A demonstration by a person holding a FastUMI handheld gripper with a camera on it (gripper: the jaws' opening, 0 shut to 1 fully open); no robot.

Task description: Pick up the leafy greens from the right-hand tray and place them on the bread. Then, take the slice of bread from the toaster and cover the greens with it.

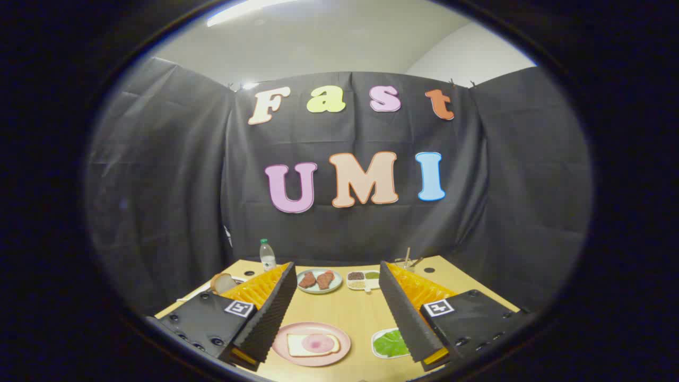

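The hand-held two-finger gripper [337, 281] hangs above a light wooden table [345, 313] with its fingers spread wide apart and nothing between them. Below and between the fingers sits a round pink plate [311, 344] bearing a slice of white bread [312, 345] topped with a pink round of ham. Just beside the right finger's base lies a small white tray [390, 344] holding the bright green leafy greens [391, 344], partly hidden by that finger. Beyond the fingertips, a pale blue-grey plate [319, 280] carries two brown pieces of meat, next to a white divided dish [364, 279] of dark and green fillings. Beyond the left finger stand a clear plastic bottle [267, 255] and a second bread slice [223, 283], its holder hidden.
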